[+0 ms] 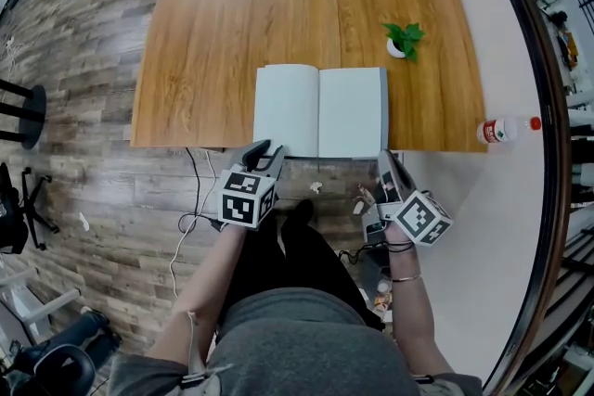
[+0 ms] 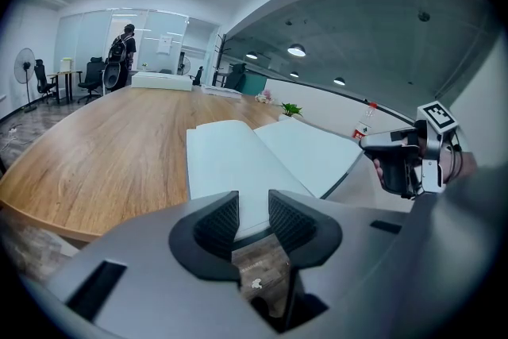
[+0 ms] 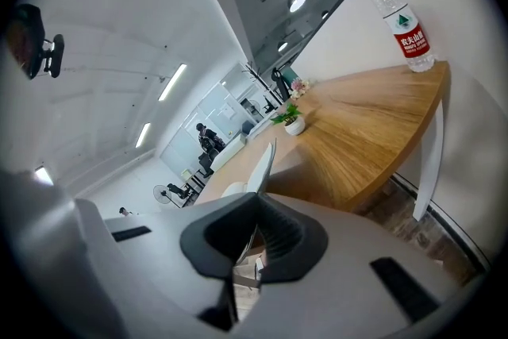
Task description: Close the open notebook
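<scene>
Head view: notebook [image 1: 320, 111] lies open at table's [image 1: 213, 42] 6 o'clock edge, spine running 12 to 6, bare wood toward 12. Right gripper [image 1: 386, 167] is clenched on its 5 o'clock corner; left gripper [image 1: 269, 155] is released by the 7 o'clock corner.

**Pale pages on orange wood**

The notebook [image 1: 320, 111] shows plain, unmarked pages of pale blue-white. Under it the table [image 1: 213, 42] is warm orange-brown with long straight grain. Below the notebook's near edge, the floor [image 1: 83, 172] is grey-brown planking in mixed light and dark tones. Right of the notebook and a little beyond it, a plant [image 1: 405, 39] has bright green leaves in a white pot. Farther right, a clear bottle [image 1: 506, 129] carries a red cap and a label of red, white and green. At the notebook's near corners, the left gripper [image 1: 269, 150] and right gripper [image 1: 385, 167] are grey with black ribbed pads [image 2: 216, 226], each bearing a cube [image 1: 246, 198] of black-and-white square markers.
</scene>
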